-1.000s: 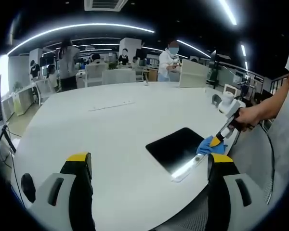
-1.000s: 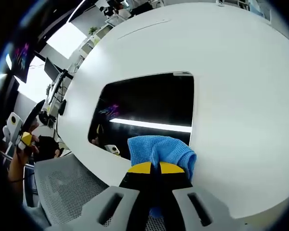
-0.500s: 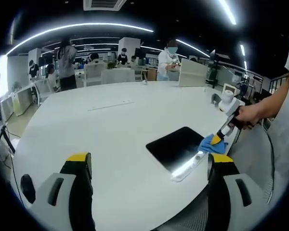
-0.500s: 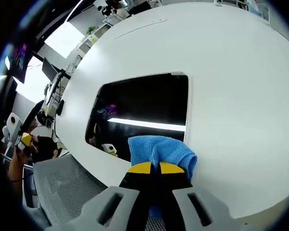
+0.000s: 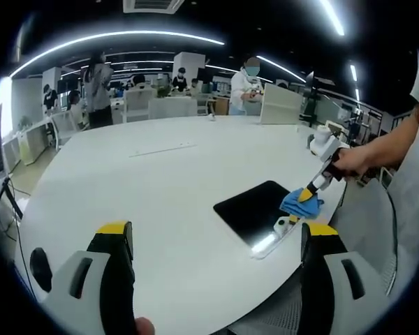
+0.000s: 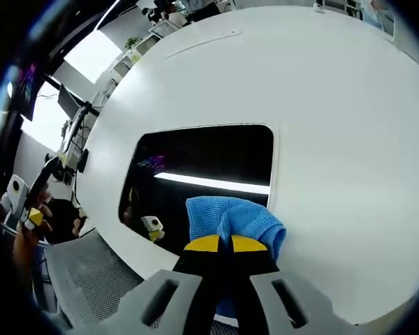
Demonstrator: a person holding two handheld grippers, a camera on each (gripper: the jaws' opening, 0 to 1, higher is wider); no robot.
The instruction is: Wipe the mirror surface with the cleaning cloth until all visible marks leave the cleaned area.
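A big white table (image 5: 160,181) holds a flat dark mirror (image 5: 255,211) that lies near the table's edge. In the right gripper view the mirror (image 6: 202,174) looks black, with a bright strip of light across it.

The right gripper (image 6: 225,244) has its two jaws pressed together on a blue cloth (image 6: 232,218). The cloth is bunched up and sits on the near edge of the mirror, at one corner. In the left gripper view the right gripper (image 5: 313,188) comes in from the right side, held by a person's hand (image 5: 350,162), and the blue cloth (image 5: 300,204) touches the mirror at its far right corner.

The left gripper (image 5: 216,237) has its jaws spread wide apart, with nothing between them. It hangs over the table, well apart from the mirror and the cloth.

A grey mesh chair (image 6: 91,286) shows past the table edge in the right gripper view. Far behind the table, people (image 5: 246,87) stand among desks in a big room with long lights on the ceiling.
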